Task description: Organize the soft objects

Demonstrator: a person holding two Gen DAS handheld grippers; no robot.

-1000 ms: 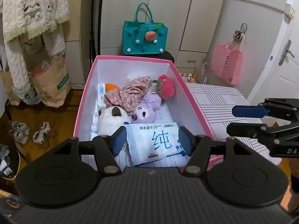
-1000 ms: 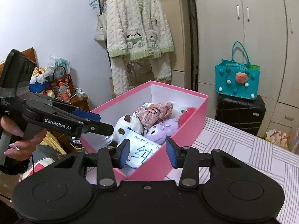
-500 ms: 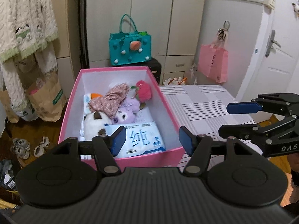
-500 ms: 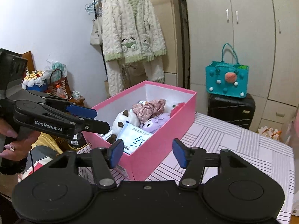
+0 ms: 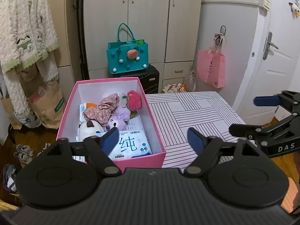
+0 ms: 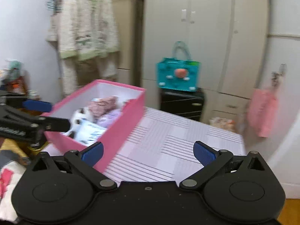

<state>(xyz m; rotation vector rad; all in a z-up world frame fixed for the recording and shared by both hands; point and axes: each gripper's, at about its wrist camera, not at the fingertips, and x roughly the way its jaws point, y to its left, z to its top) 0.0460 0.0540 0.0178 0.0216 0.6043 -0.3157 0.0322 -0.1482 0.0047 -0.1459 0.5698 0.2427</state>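
Bedroom furniture frames the scene: tall pale wardrobes (image 5: 150, 24) along the back wall, a fleecy cream robe (image 5: 24, 37) hanging at the left, a white door (image 5: 277, 60) at the right. In front of them stands the surface (image 5: 196, 112), covered in a white cloth with black line patterns. Its right part is bare.

On the left edge of that surface sits the open rectangular pink cardboard box (image 5: 153, 116), and the soft things are all inside it: a white pack of wet wipes (image 5: 131, 144) at the near end, a white plush with a brown ear (image 5: 88, 128) beside it, a lilac plush (image 5: 120, 118), a scrunched floral cloth (image 5: 102, 108) and a fuzzy red strawberry plush (image 5: 134, 100) toward the far end.

With everything apparently boxed, the sorting step looks finished, or nearly so. The next move probably calls for either a check for stray items outside the box or simply backing away.

Both tools are angled downward at the surface from the near side. The left tool (image 5: 152, 137) hangs over the box's near end, jaws opening, nothing between them. The right tool (image 6: 148, 152) is aimed at the bare cloth just right of the box; its jaws are opening too, spread wide and empty. That view is blurred.
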